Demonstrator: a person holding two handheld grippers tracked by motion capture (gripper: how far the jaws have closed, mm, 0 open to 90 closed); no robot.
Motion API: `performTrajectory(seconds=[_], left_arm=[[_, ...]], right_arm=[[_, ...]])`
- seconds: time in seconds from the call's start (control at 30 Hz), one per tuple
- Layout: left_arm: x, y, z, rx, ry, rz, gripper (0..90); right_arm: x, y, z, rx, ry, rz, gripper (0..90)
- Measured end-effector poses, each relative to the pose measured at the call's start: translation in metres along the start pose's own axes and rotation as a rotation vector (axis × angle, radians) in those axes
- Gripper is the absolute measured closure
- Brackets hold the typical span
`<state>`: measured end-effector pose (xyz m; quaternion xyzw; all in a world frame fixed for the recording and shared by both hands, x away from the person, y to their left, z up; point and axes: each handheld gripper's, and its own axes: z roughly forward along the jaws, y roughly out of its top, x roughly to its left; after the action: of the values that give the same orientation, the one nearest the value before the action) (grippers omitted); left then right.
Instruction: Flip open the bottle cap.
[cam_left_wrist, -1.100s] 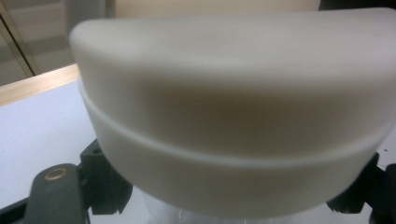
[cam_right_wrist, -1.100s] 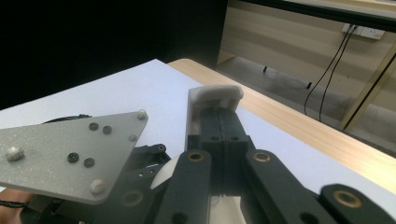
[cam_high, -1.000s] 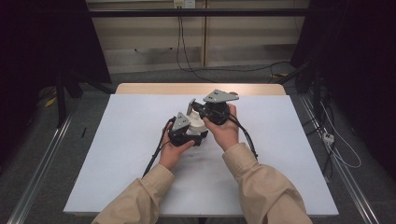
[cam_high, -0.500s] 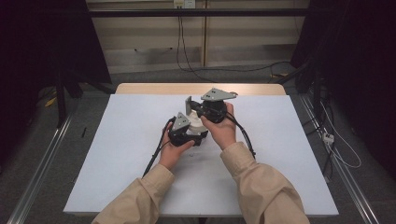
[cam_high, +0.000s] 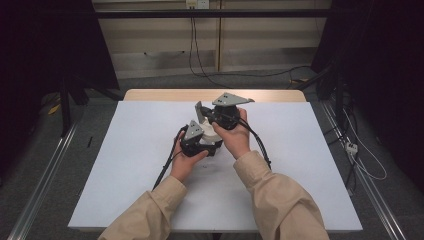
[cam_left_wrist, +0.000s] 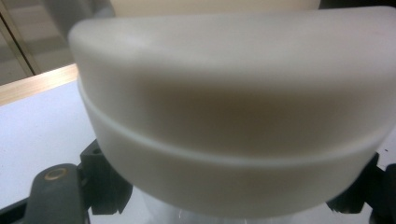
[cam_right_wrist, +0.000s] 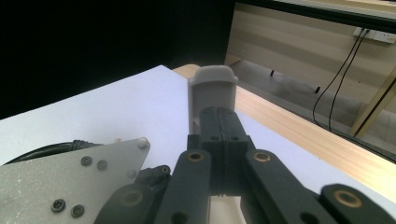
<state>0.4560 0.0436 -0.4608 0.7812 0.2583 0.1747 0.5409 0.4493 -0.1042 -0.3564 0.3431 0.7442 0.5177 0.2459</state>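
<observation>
From above, both my hands meet over the middle of the white table (cam_high: 130, 165). My left gripper (cam_high: 204, 136) holds a smooth white plastic piece (cam_high: 206, 131) tight, and my right gripper (cam_high: 202, 114) sits just behind it, tilted up. In the left gripper view, the white piece (cam_left_wrist: 233, 116) is round, very close and blurry, hiding my jaws. In the right gripper view, my black jaws are pressed together on a flat grey tab (cam_right_wrist: 212, 95) with rounded corners; its lower part is hidden.
</observation>
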Motion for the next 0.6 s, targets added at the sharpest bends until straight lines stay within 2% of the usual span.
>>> performTrajectory(seconds=[0.27, 0.4, 0.6], left_arm=[[0.0002, 0.0000, 0.0000, 0.001, -0.003, 0.001, 18.5], [0.0000, 0.0000, 0.0001, 0.001, 0.001, 0.000, 18.5], [0.0000, 0.0000, 0.0001, 0.001, 0.002, 0.000, 18.5]], right_arm=[[0.0007, -0.0006, 0.0034, -0.009, -0.003, -0.001, 90.0], [-0.0002, -0.0038, 0.0073, 0.010, -0.005, -0.010, 90.0], [-0.0002, -0.0046, 0.0098, 0.008, -0.003, -0.010, 90.0]])
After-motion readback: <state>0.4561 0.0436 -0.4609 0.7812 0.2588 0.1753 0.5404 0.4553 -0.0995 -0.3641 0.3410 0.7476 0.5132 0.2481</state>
